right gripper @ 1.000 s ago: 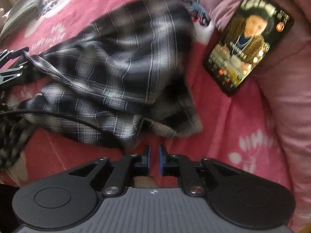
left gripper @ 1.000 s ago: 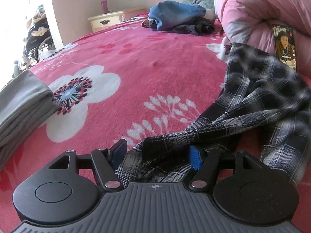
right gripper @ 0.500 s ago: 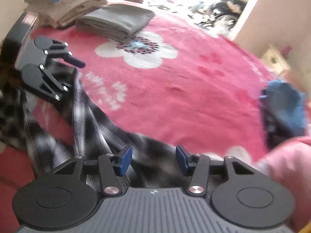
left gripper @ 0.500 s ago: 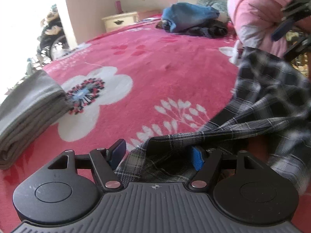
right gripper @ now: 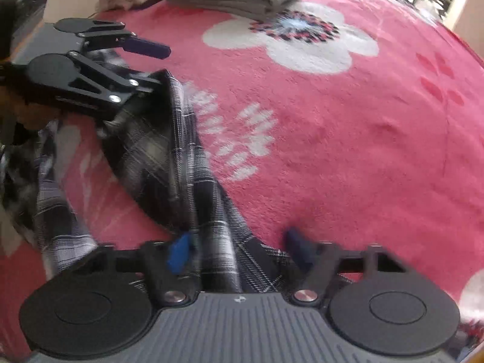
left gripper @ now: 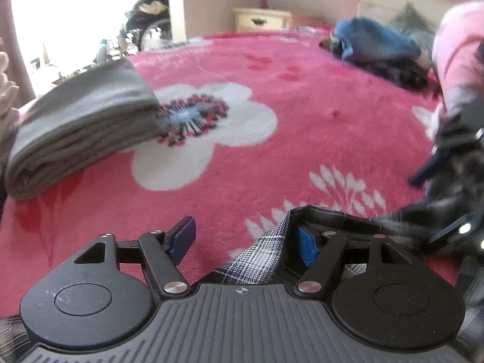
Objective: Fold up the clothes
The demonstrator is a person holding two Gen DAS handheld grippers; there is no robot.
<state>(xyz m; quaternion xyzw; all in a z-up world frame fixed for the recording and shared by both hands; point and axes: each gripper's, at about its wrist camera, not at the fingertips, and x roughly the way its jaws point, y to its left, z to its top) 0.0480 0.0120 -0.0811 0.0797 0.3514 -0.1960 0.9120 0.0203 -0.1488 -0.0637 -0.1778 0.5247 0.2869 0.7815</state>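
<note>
Spread across a pink floral blanket [right gripper: 348,157], the plaid garment [right gripper: 169,157] lies as a long band whose axis we trace from our left gripper [right gripper: 142,66] to our right gripper [right gripper: 239,248], a folded grey stack [left gripper: 78,124] lying well beyond it. We see the left gripper's jaws standing wide, the cloth edge draped on one blue pad [left gripper: 307,246] but unpinched. Our right gripper's jaws are closing around the band's near end, pads not yet pressing; it seems the better placed to grasp.
</note>
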